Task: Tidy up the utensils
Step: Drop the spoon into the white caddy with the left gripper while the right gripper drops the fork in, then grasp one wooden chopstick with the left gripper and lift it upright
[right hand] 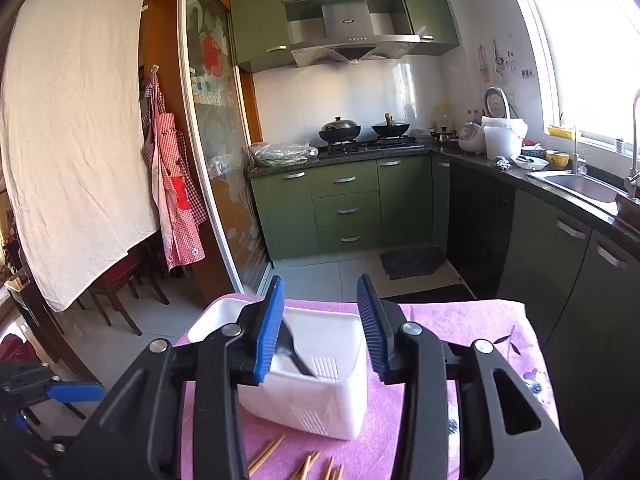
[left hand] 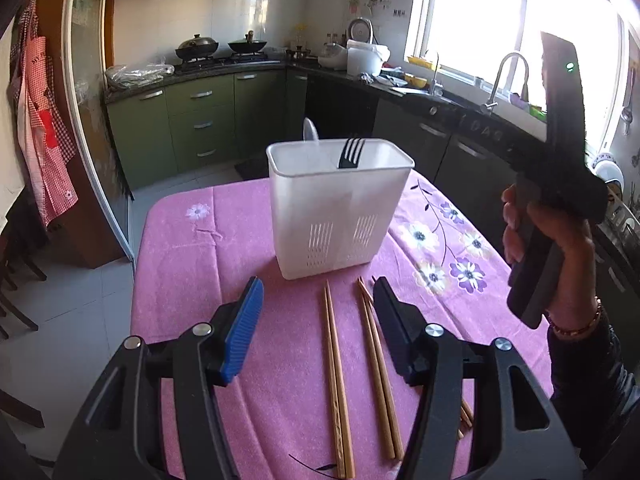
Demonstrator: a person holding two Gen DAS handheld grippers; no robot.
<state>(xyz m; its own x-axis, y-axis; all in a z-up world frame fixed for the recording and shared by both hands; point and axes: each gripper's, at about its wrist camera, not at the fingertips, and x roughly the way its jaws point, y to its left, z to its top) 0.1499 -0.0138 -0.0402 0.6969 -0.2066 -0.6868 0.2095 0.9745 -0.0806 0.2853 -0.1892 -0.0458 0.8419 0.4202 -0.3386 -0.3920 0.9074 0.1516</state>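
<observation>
From my left cam, L to R: checked apron [left hand: 40, 120] hangs on the wall w/ red lettering, too blurred to read. My left gripper [left hand: 318, 320] hovers low over the pink tablecloth [left hand: 192, 264], fingers spread wide, nothing between the pads — two chopstick pairs [left hand: 338, 380] lie on the cloth in the gap, one pair touching the right finger's edge. Just beyond stands the white utensil holder [left hand: 336, 220], upright, black fork [left hand: 350, 154] tines-up inside, a pale spoon tip [left hand: 310, 130] behind its rim. Far R, my right hand [left hand: 556, 248] grips the other handle.

Right cam: right gripper [right hand: 320, 328] above the holder, fingers apart, empty. Range hood [right hand: 348, 28] has a badge — unreadable.
</observation>
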